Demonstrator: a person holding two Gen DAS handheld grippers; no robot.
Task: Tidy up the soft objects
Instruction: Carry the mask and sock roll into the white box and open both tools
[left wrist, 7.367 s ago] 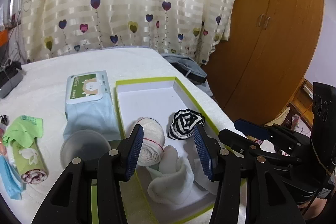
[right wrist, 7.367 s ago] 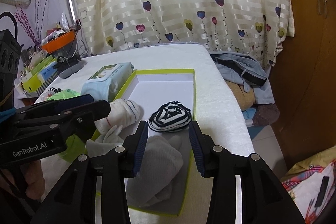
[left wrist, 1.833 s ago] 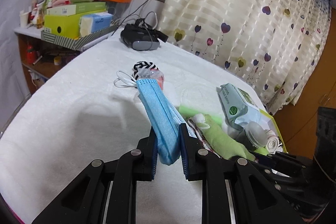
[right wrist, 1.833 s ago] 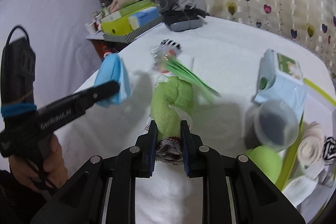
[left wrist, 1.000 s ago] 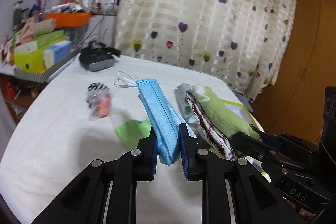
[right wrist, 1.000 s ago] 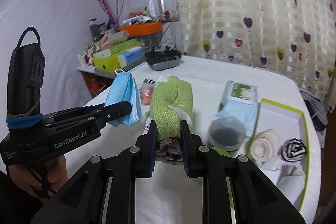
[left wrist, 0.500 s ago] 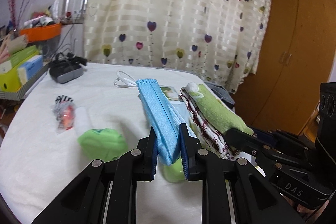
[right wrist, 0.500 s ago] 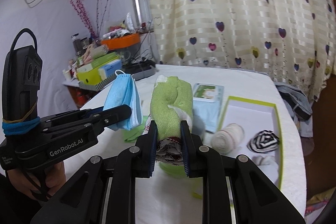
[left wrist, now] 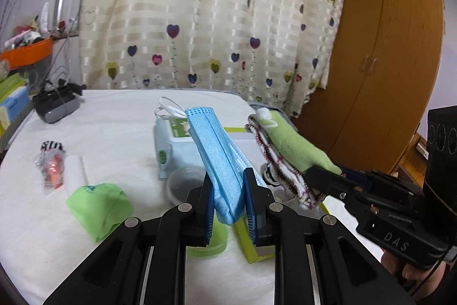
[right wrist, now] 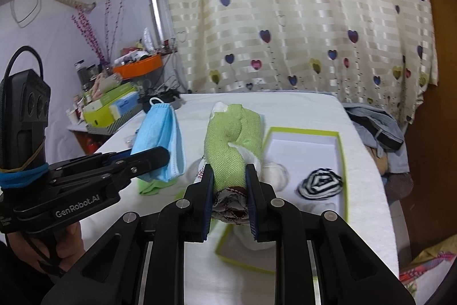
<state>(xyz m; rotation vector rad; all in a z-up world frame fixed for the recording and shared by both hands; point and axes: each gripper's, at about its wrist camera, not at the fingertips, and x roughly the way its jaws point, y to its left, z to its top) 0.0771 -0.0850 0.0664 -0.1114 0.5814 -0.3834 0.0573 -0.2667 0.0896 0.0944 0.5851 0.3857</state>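
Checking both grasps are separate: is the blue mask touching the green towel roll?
Apart. The right wrist view shows the blue mask in the left gripper and the green towel roll in the right gripper, with white bedding visible between them.

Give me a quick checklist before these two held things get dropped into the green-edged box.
1. Left gripper shut on the folded blue face mask: ok.
2. Right gripper shut on the rolled green cloth: ok.
3. White box with green rim has free floor at its far end: ok.
4. Striped black-and-white roll lies inside the box: ok.
5. Mask ear loops clear of snags: cannot tell.
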